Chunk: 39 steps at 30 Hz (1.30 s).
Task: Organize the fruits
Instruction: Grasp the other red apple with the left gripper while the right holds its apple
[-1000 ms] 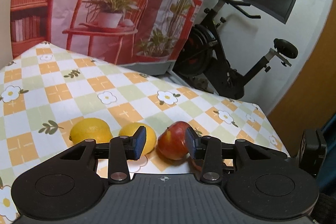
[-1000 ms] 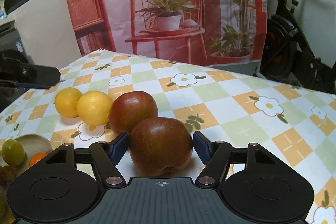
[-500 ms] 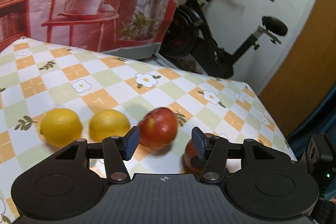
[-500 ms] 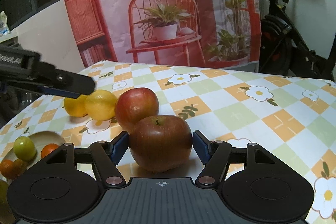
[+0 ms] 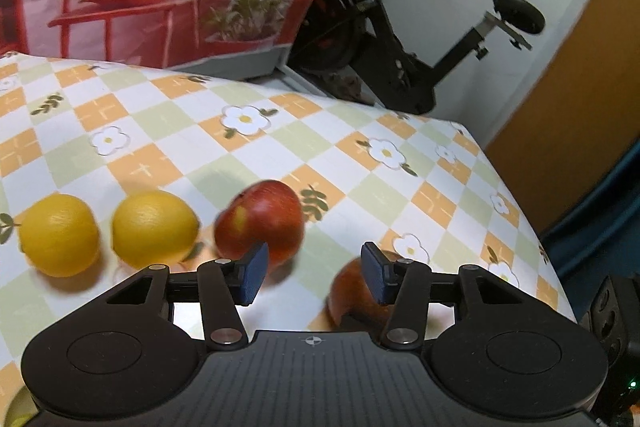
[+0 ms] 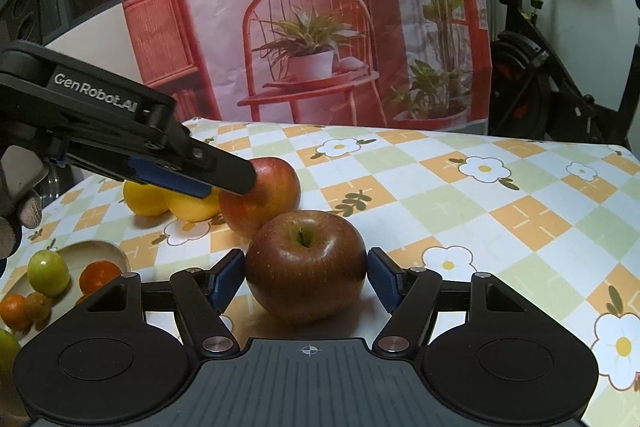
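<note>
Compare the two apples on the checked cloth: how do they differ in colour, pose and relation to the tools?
The near apple is a darker brownish red; the far apple is brighter, with a yellowish patch. The near one stands upright, stem hollow up; the far one's stem end is not visible. The near one sits between the right tool's pads; the far one lies free beyond the left tool, whose jaws hold nothing. Both rest on the cloth, side by side.

**Checked tablecloth, fruit and a dish**

The table (image 6: pixel 460 187) is covered by a flowered checked cloth. Two lemons (image 5: pixel 154 225) and a red apple (image 5: pixel 260 217) are lined up left of and ahead of the left gripper. A dish (image 6: pixel 105 251) of small fruit is seen at the right gripper's left.
</note>
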### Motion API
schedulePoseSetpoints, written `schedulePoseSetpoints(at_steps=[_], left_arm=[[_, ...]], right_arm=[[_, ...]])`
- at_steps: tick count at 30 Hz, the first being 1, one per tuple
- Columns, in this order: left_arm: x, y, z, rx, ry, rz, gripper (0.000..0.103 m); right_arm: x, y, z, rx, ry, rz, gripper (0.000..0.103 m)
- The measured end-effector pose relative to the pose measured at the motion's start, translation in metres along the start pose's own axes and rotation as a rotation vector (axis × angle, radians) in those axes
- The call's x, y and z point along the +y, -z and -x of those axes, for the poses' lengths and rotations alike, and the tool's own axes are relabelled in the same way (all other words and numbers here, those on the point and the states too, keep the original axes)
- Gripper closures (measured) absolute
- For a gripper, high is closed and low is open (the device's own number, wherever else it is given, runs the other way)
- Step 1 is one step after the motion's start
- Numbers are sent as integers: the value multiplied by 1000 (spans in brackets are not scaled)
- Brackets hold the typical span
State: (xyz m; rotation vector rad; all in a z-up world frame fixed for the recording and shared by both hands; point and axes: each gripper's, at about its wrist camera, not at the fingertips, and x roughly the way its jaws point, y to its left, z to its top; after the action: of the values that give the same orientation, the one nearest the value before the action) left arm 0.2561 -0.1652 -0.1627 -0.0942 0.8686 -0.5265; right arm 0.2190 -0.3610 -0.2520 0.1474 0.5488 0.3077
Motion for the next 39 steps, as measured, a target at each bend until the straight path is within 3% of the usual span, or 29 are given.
schedulePoseSetpoints(at_steps=[7,16,27,39], left_arm=[[-10,1,-13,35,33,-25,53],[-18,-2,-26,62,69,-44,65],[-16,2,-27,62,96,-25,66],[-19,5,-25,66,122,-72,67]], right_arm=[[2,1,-1,-1,5,0,40],[-1,2,-2,5,-6,-13,40],[-1,0,-6,30,-5,-16,40],[0,-1,-6,31,-8,-16,40]])
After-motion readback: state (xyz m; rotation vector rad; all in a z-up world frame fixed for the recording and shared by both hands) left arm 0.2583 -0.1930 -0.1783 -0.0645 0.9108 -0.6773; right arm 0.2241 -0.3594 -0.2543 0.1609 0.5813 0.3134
